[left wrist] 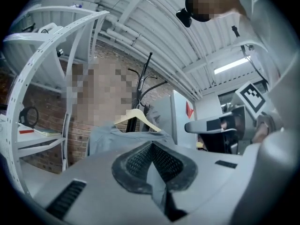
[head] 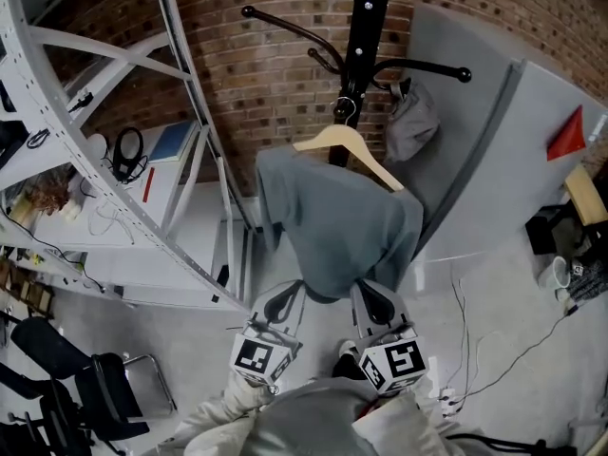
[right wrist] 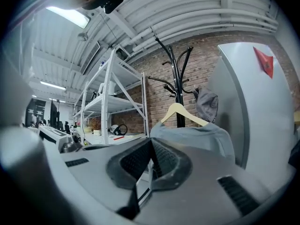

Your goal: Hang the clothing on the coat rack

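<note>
**Grey garment held at the coat rack**

The black coat rack stands at the far side. In front of it, the grey garment drapes over a wooden hanger whose hook is close to the rack's pole. The left gripper and right gripper sit side by side on the near side. Each has its jaws clamped on the garment's lower edge.

Coat rack ahead between white shelving left, grey panel right; grey bundle on right hook.
</note>
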Available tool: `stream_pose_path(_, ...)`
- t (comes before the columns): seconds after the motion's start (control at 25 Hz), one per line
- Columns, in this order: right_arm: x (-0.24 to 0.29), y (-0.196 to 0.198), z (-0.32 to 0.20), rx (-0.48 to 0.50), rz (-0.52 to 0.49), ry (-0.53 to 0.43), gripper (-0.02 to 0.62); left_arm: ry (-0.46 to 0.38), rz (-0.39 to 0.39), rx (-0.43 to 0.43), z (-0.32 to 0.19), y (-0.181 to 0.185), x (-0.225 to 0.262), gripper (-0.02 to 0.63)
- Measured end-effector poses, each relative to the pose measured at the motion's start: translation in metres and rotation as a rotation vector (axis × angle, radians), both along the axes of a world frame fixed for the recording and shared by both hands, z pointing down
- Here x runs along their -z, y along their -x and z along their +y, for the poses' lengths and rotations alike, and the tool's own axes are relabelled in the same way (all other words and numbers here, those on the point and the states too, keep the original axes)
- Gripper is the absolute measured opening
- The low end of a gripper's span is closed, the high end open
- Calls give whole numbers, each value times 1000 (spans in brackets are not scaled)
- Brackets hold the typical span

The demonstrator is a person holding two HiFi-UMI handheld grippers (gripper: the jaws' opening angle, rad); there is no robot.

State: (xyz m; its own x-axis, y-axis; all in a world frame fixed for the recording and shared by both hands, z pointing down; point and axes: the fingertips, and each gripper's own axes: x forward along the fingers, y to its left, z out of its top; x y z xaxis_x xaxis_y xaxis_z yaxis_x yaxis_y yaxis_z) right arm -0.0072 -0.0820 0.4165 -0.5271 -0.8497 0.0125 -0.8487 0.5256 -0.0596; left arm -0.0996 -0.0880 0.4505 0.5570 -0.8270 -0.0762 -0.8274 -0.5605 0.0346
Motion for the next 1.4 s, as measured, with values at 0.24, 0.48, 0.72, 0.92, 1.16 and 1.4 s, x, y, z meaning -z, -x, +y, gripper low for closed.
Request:
stream_pose_path(0.24, -9, 2, 47, -44, -15, 11, 25, 5, -27, 22, 47, 6, 5, 8)
stream_pose_path(0.48, -22, 7, 80, -66, -29, 32, 25, 25, -19, -11, 81, 8, -13, 8)
stream_pose_path(0.72, -19, 7, 102, -84, -16, 49, 25, 24, -11, -69, 105, 0, -5, 8)
stream_pose_path(0.92, -17, 12, 108, -45, -17, 58, 25, 42, 9, -48, 109, 3, 0, 8)
stream_pose_path(1.16, -10, 16, 100, -11, -8, 48, 25, 40, 10, 6, 103, 9, 7, 8)
stream_pose_path(1.4, -6, 9, 95, 7, -1, 44, 25, 30, 11, 4, 96, -2, 2, 8)
